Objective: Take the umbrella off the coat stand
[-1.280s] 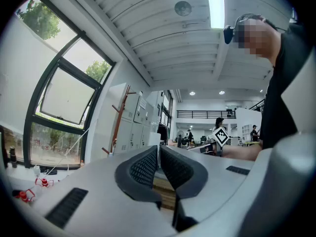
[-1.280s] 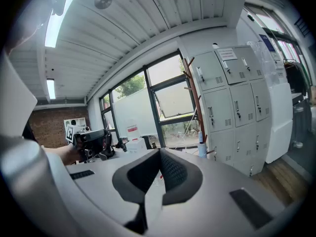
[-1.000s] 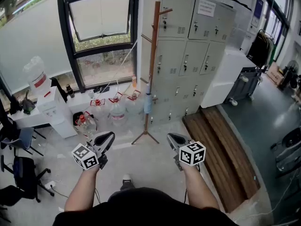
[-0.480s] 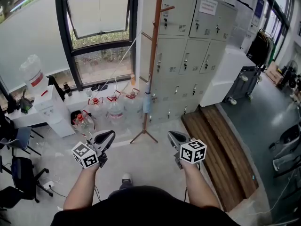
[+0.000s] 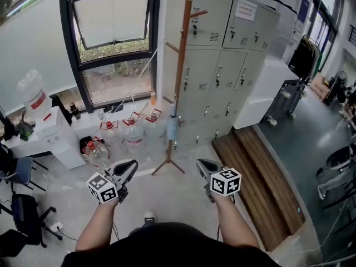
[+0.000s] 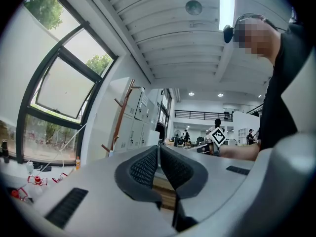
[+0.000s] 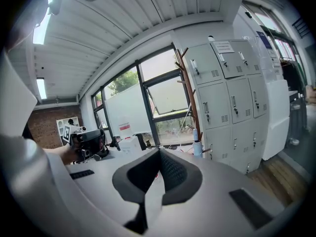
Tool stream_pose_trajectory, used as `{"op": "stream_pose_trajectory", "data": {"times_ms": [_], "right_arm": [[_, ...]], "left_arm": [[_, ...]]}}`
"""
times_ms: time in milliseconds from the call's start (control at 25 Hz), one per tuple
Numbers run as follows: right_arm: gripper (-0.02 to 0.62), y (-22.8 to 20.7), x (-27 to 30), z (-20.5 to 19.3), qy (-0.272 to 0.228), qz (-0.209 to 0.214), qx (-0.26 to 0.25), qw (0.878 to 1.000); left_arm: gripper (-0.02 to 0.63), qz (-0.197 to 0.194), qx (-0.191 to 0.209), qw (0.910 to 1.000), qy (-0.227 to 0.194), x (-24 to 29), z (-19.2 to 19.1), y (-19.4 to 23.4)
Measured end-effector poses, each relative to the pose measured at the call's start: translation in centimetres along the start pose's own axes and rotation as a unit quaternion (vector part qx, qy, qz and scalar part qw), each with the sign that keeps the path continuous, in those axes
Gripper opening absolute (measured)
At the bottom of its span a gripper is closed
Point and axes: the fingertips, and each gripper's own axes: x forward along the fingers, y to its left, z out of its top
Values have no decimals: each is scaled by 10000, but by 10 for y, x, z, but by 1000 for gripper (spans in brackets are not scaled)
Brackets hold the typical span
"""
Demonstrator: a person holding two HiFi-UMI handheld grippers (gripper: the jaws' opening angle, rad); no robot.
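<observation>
Barely anything has shifted. The left gripper [image 5: 128, 167], jaws pressed together and empty, is well short of the coat stand [image 5: 180, 77], where the pale-blue folded umbrella [image 5: 172, 127] still hangs. The right gripper [image 5: 202, 164] is likewise closed and empty. Approach and grasp both remain.

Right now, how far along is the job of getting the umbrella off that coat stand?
Nothing looks done yet: the umbrella hangs on the coat stand. Nothing is in hand; the left gripper and right gripper are both shut and empty, well short of the stand. Left to do: approach, open a gripper, grasp the umbrella and lift it off.
</observation>
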Motion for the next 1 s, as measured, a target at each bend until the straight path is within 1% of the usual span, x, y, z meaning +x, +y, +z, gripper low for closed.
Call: {"op": "stream_pose_trajectory", "data": {"times_ms": [160, 360, 480, 600, 760, 1000], "right_arm": [[12, -4, 15, 4, 26, -49, 3, 10000], [12, -4, 41, 7, 130, 34, 0, 9999], [13, -5, 54, 8, 165, 16, 31, 9999], [14, -8, 63, 8, 223, 13, 44, 9997], [13, -12, 75, 11, 230, 12, 72, 9997], [12, -17, 94, 24, 173, -81, 79, 9998]], "left_arm": [[35, -24, -65, 10000, -6, 3, -1, 18], [35, -67, -110, 9999, 21, 9, -4, 45], [35, -45, -300, 9995, 40, 13, 0, 58], [35, -119, -487, 9987, -48, 18, 3, 68], [35, -290, -421, 9987, -43, 28, -1, 79], [35, -335, -446, 9984, 4, 33, 3, 101]]}}
